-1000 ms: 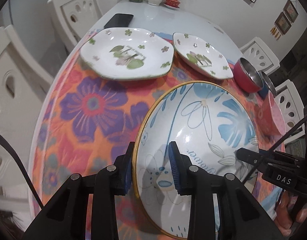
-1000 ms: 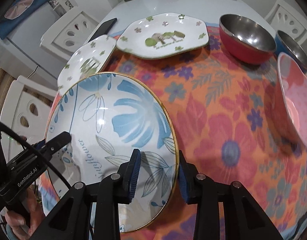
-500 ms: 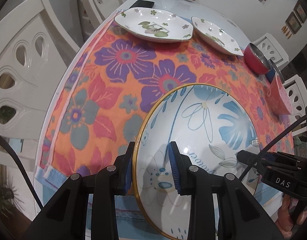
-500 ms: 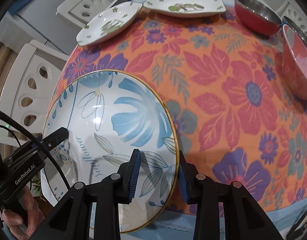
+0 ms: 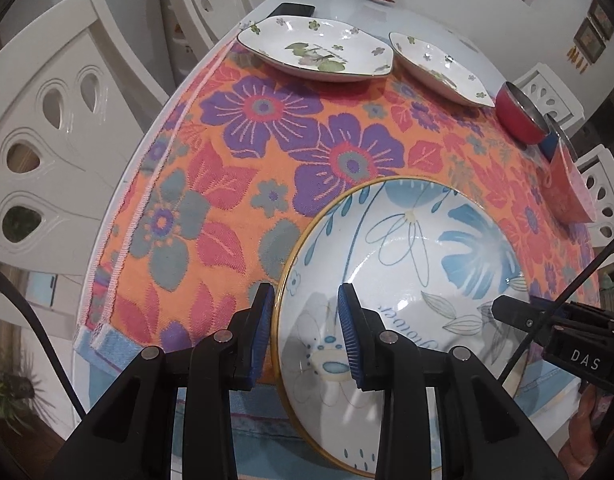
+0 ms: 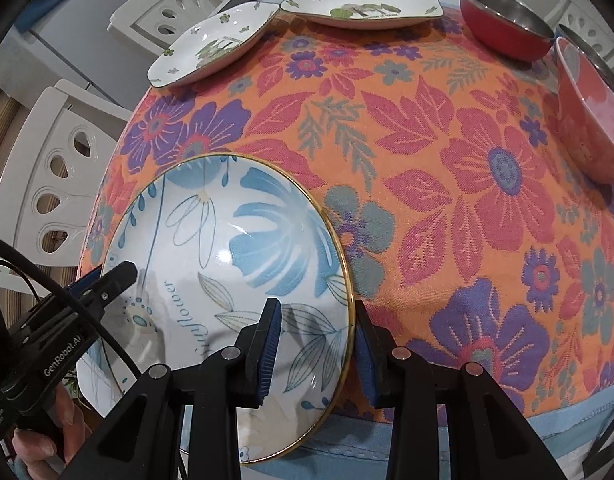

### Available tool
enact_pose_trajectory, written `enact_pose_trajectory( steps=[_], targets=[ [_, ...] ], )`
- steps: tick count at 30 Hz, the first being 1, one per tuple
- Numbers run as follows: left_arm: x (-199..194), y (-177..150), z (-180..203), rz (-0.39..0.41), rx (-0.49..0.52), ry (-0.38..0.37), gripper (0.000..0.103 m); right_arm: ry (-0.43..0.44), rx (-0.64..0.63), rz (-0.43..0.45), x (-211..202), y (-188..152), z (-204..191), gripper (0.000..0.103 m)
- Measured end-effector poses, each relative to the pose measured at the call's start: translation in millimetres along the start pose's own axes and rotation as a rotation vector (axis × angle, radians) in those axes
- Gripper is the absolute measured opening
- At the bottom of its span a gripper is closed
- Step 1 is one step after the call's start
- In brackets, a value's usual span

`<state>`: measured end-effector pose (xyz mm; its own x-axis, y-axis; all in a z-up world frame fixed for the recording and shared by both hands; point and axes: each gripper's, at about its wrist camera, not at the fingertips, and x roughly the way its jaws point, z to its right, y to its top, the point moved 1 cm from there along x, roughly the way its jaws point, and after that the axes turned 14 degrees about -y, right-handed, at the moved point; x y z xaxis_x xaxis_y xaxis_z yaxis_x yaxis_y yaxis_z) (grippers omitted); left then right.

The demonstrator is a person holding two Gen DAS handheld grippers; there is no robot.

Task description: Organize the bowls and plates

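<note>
Carried back from beside the two white plates, the blue-flowered bowl [image 5: 407, 280] now hangs at the near edge of the floral tablecloth [image 5: 235, 168]. Left gripper [image 5: 307, 332] clamps its left rim; right gripper [image 6: 315, 344] clamps its right rim. White plates [image 6: 363, 8], a red bowl [image 6: 503, 28] and a pink bowl [image 6: 587, 120] sit farther off.
</note>
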<state>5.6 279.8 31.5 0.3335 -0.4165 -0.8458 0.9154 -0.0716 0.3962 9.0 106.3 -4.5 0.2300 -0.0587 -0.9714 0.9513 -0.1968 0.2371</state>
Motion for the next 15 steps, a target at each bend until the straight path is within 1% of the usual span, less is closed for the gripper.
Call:
enact_pose_trajectory(
  steps=[3, 7, 10, 12, 13, 14, 15],
  targets=[
    [-8.9, -0.9, 0.4, 0.011, 0.002, -0.002, 0.03, 0.012, 0.02, 0.015, -10.9, -0.1, 7.7, 0.034],
    [-33.3, 2.8, 5.7, 0.063, 0.018, 0.001, 0.031, 0.0, 0.033, 0.071, -38.0, 6.5, 16.4, 0.034],
    [-54.9, 16.0, 13.9, 0.127, 0.045, 0.012, 0.043, -0.003, 0.044, 0.145, -67.2, 18.2, 19.6, 0.034],
    [-66.4, 28.0, 19.2, 0.165, 0.07, 0.021, 0.044, -0.013, 0.049, 0.191, -85.3, 28.1, 19.1, 0.046],
    [-71.3, 33.9, 21.1, 0.18, 0.08, 0.023, 0.044, -0.017, 0.059, 0.225, -94.8, 33.4, 18.3, 0.058],
    [-75.7, 40.9, 22.7, 0.193, 0.087, 0.022, 0.048, -0.016, 0.069, 0.267, -105.7, 38.6, 17.7, 0.062],
    [-80.4, 48.7, 23.3, 0.207, 0.089, 0.018, 0.052, -0.009, 0.067, 0.293, -113.8, 44.4, 15.5, 0.063]
  ],
)
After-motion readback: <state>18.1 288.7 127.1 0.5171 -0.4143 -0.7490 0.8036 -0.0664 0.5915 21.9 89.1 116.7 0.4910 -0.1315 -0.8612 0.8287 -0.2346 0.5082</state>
